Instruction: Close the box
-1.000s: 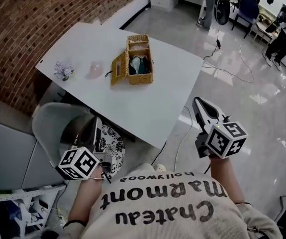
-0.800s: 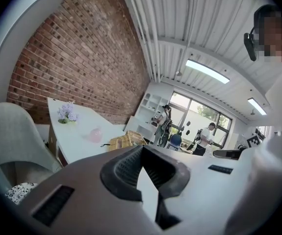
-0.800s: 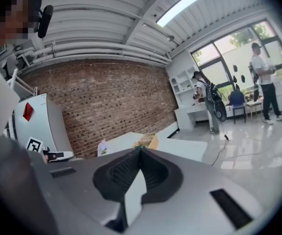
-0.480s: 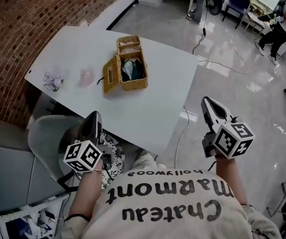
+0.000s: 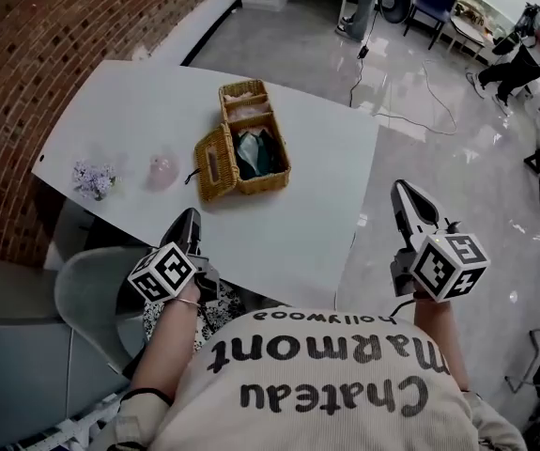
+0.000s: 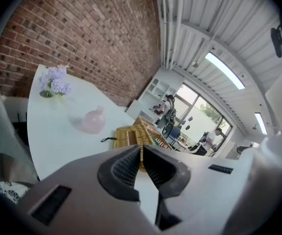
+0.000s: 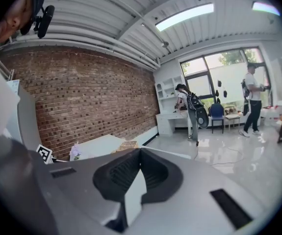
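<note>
Wicker box [image 5: 255, 182] being shown open on white table [image 5: 288, 224], lid [image 5: 211, 163] being hung outward at its left side, dark cloth [image 5: 255, 150] being kept inside. Left gripper [image 5: 191, 220] being held clenched, nothing between jaws, at table's near edge, well apart from box. Right gripper [image 5: 403, 194] being held clenched, empty, over floor [image 5: 439, 111] beside table.

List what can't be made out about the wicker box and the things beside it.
- Head view: the contents of the wicker box are too small to name; only something dark teal shows.
- Left gripper view: the shut left gripper covers the box's lower part.
- Right gripper view: the box is a tiny sliver behind the right gripper.
- Head view: the pink object is too small to identify.
</note>
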Available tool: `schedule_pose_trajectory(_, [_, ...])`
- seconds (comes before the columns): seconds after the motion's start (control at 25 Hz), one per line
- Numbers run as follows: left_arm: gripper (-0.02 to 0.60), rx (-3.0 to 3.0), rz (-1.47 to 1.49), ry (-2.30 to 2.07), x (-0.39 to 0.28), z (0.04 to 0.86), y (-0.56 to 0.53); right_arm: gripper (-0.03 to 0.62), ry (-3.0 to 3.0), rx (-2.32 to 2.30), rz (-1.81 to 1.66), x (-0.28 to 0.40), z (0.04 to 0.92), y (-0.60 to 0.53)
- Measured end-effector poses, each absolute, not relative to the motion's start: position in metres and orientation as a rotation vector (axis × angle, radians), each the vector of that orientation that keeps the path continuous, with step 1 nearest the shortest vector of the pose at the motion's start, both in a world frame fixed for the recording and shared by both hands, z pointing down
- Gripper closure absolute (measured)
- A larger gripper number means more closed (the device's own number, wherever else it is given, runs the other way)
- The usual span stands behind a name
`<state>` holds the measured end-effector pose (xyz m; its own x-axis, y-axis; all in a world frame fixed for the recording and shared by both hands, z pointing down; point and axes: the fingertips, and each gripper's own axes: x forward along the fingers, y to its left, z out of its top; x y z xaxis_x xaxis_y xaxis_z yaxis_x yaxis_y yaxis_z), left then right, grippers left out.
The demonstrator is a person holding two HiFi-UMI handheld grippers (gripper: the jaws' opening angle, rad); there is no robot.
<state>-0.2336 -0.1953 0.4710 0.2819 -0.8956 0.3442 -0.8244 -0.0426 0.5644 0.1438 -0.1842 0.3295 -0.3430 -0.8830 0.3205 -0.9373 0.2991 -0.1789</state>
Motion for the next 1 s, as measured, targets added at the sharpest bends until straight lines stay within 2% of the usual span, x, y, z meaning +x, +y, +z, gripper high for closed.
schedule_pose_trajectory(0.2, [0.565, 1.683, -0.192, -1.403, -0.238, 0.516, -0.216, 0.591, -2.314, 1.759, 0.518, 0.145, 0.338, -0.190])
schedule_pose_trajectory(0.52, [0.438, 1.432, -0.365, -1.249, -0.229, 0.554, -0.224, 0.591, -2.246, 1.808, 0.521, 0.148, 0.344, -0.193])
schedule_pose_trajectory(0.72, [0.419, 1.173, -0.578, -1.129, -0.229, 0.573, -0.222, 0.591, -2.233, 1.814, 0.508, 0.144, 0.343, -0.194])
schedule_pose_trajectory(1.0, [0.397, 1.053, -0.718, -1.042, -0.226, 0.582, -0.231, 0.591, -2.194, 1.813, 0.487, 0.141, 0.345, -0.187])
